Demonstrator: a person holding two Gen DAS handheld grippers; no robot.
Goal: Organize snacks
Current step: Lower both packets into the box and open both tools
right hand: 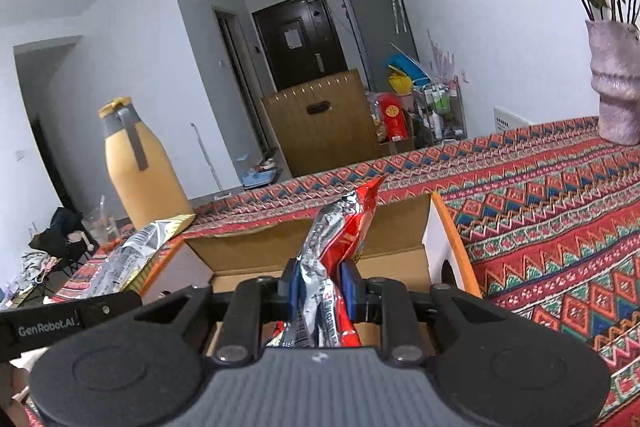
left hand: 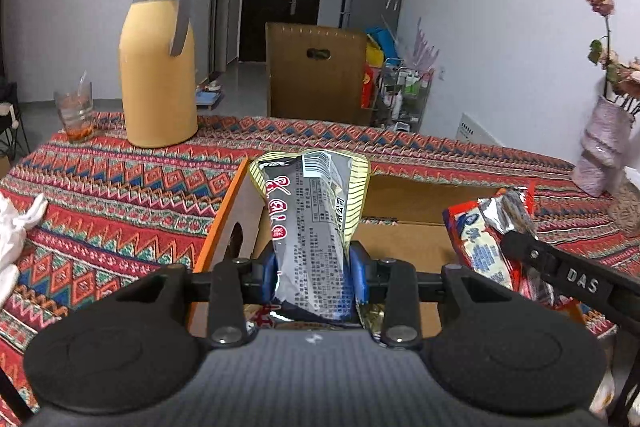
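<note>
My left gripper (left hand: 316, 279) is shut on a black and yellow snack packet (left hand: 310, 219), which stands upright above the open cardboard box (left hand: 408, 195). The right gripper (right hand: 320, 291) is shut on a red and silver snack packet (right hand: 340, 231) and holds it over the same box (right hand: 384, 239). In the left wrist view the red packet (left hand: 484, 231) and the right gripper's black finger (left hand: 560, 267) show at the right. The right wrist view has the black and yellow packet (right hand: 132, 255) at its left edge. What lies inside the box is mostly hidden.
The box sits on a table under a red patterned cloth (left hand: 120, 195). A yellow thermos jug (left hand: 158, 59) and a glass (left hand: 76, 111) stand at the far left, a pale vase with dried flowers (right hand: 616, 87) at the far right. White crumpled material (left hand: 16, 227) lies at the left.
</note>
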